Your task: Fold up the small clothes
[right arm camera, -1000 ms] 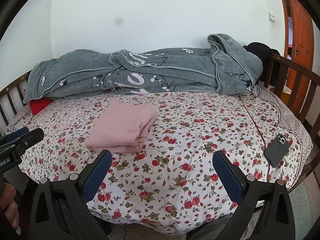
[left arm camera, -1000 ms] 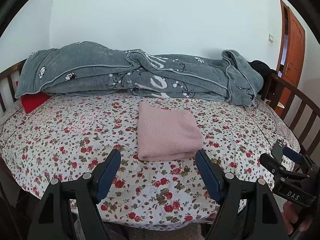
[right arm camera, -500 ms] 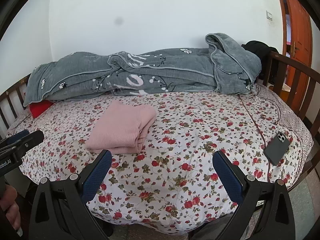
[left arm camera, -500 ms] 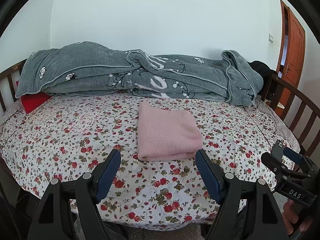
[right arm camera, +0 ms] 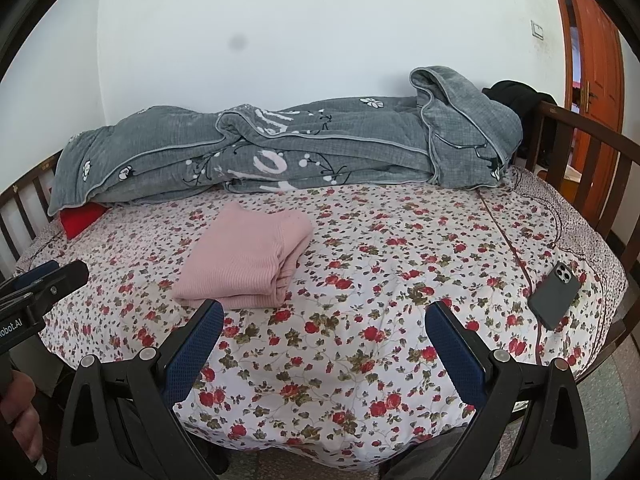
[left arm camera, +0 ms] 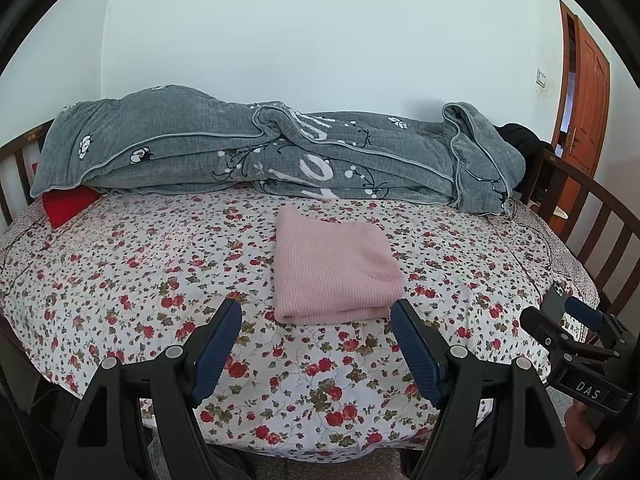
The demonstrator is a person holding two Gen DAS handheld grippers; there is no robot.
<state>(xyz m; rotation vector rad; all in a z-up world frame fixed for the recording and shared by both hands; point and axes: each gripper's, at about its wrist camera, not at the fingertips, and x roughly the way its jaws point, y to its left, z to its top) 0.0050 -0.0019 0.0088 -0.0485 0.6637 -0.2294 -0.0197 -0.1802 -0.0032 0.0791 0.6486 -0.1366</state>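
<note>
Folded pink knit garment (left arm camera: 334, 266) lying flat on the floral bedsheet (left arm camera: 160, 280), in front of the grey quilt (left arm camera: 280, 156) and well apart from the phone (right arm camera: 554, 294). Left claw (left arm camera: 316, 346) and right claw (right arm camera: 324, 344) both gape empty, short of it. Likely soft, light, limp; best pinched at the layered near edge. Long axis runs toward the quilt, with the rounded fold on the phone side.
</note>
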